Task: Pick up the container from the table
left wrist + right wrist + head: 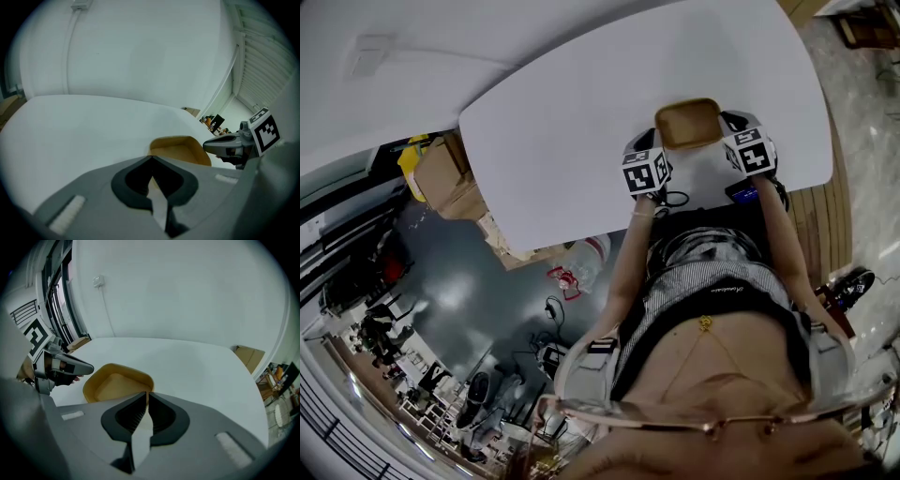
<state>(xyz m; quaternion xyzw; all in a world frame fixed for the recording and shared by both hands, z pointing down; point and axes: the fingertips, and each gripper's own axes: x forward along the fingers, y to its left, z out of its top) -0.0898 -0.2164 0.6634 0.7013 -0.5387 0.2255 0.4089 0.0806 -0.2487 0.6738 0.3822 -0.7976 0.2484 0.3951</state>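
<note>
One tan container (687, 122) sits on the one white table (562, 122). Two grippers flank its near side. The left gripper (151, 158) is at the container's near left corner, and the right gripper (146, 397) is at its near right corner. The left fingers (133, 180) are together at the tips; whether they pinch the rim cannot be told. The right fingers (161, 417) stand a thin slit apart, with the rim corner at their tips. The table's near edge runs close behind the container. Broad open tabletop lies beyond the container and to its left, and the curved edge is near on its right.
</note>
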